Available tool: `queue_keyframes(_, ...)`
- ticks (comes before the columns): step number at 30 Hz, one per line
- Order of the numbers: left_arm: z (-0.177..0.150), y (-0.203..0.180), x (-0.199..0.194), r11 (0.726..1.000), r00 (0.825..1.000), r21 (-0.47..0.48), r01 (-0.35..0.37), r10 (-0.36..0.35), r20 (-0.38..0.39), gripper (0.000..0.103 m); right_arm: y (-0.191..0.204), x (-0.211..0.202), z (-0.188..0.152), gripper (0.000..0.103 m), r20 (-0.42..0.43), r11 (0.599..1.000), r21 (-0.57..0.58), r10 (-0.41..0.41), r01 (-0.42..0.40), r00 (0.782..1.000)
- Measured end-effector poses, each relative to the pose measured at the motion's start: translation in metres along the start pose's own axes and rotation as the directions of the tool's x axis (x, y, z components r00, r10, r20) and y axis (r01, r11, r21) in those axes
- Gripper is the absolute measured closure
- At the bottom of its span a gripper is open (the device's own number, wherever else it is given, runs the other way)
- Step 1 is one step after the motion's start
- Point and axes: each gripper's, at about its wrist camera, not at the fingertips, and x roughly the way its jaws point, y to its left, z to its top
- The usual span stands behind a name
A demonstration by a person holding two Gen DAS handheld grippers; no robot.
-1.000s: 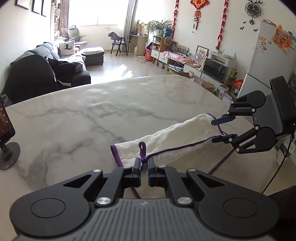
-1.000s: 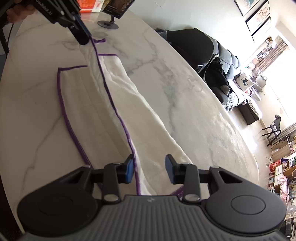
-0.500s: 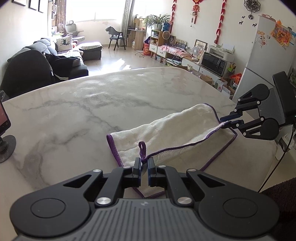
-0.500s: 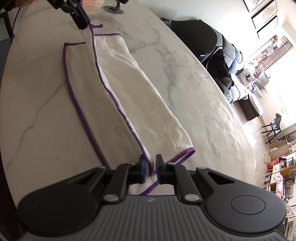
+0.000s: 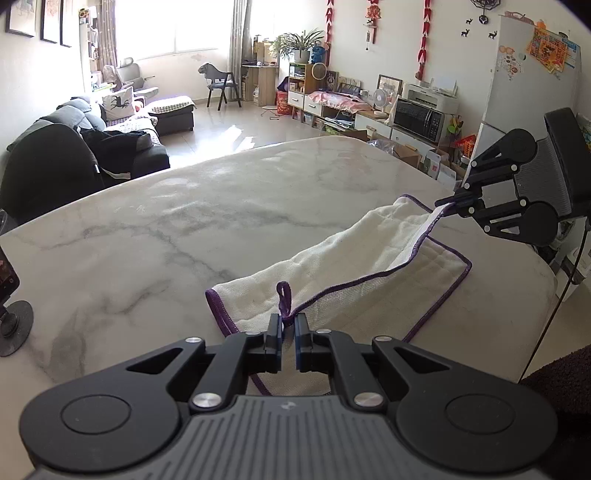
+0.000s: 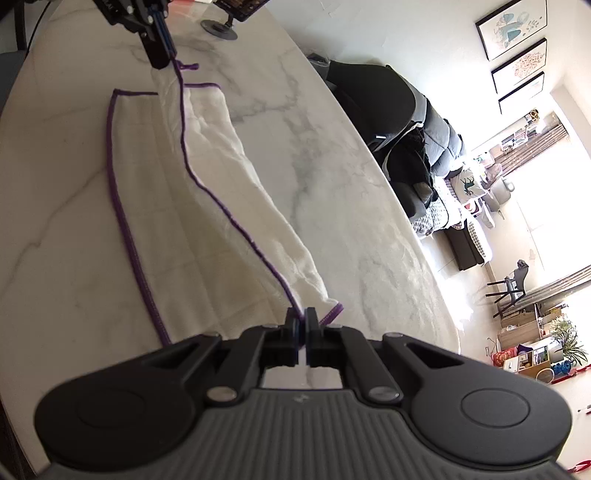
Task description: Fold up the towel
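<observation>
A white towel (image 5: pixel 354 254) with purple trim lies partly folded on the marble table (image 5: pixel 184 229). My left gripper (image 5: pixel 289 322) is shut on its near corner, beside a purple hanging loop (image 5: pixel 283 295). My right gripper (image 5: pixel 448 202) is shut on the far corner and holds it above the table. In the right wrist view the towel (image 6: pixel 207 177) stretches away from my right gripper (image 6: pixel 303 320), and its upper layer hangs lifted between that gripper and my left gripper (image 6: pixel 162 55). The bottom layer lies flat on the table (image 6: pixel 332 155).
A phone on a round stand (image 5: pixel 9 314) sits at the table's left edge; the stand (image 6: pixel 221 27) also shows in the right wrist view. The table's right edge (image 5: pixel 546 266) lies close behind the towel. A dark sofa (image 5: pixel 74 155) stands beyond the table.
My right gripper went from open to shut on the towel's far corner, then lifted it. The upper layer now hangs taut between both grippers, raised off the table.
</observation>
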Motion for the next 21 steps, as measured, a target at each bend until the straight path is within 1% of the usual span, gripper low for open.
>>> queue_keyframes(2, -0.007, -0.003, 0.004, 1.000, 1.000, 0.015, 0.001, -0.001, -0.024, 0.097, 0.007, -0.001, -0.004, 0.100, -0.007, 1.000, -0.021, 0.019, -0.019, 1.000)
queue_keyframes(5, -0.014, -0.005, 0.005, 1.000, 0.999, 0.015, -0.003, 0.003, -0.039, 0.097, 0.021, 0.000, -0.012, 0.100, -0.026, 0.998, -0.041, 0.056, -0.057, 0.998)
queue_keyframes(12, -0.027, -0.007, 0.006, 1.000, 0.997, 0.012, -0.010, 0.011, -0.070, 0.097, 0.033, -0.005, -0.018, 0.100, -0.028, 0.995, -0.041, 0.090, -0.091, 0.996)
queue_keyframes(16, -0.030, -0.008, 0.012, 1.000, 0.994, 0.013, -0.002, 0.003, -0.107, 0.091, 0.035, -0.002, -0.020, 0.098, -0.050, 0.993, -0.024, 0.111, -0.112, 0.993)
queue_keyframes(18, -0.032, -0.009, 0.012, 1.000, 0.992, 0.020, 0.001, 0.001, -0.123, 0.082, 0.035, -0.002, -0.021, 0.092, -0.056, 0.993, -0.016, 0.115, -0.116, 0.992)
queue_keyframes(19, -0.032, -0.010, 0.012, 1.000, 0.992, 0.026, 0.002, 0.002, -0.126, 0.068, 0.033, -0.003, -0.021, 0.087, -0.060, 0.993, -0.007, 0.117, -0.117, 0.991)
queue_keyframes(20, -0.033, -0.011, 0.011, 0.999, 0.992, 0.033, 0.001, 0.003, -0.125, 0.061, 0.031, -0.003, -0.021, 0.081, -0.063, 0.993, 0.001, 0.120, -0.121, 0.991)
queue_keyframes(21, -0.033, -0.011, 0.009, 0.999, 0.992, 0.039, 0.004, 0.001, -0.125, 0.059, 0.029, -0.005, -0.021, 0.077, -0.069, 0.992, 0.012, 0.127, -0.127, 0.989)
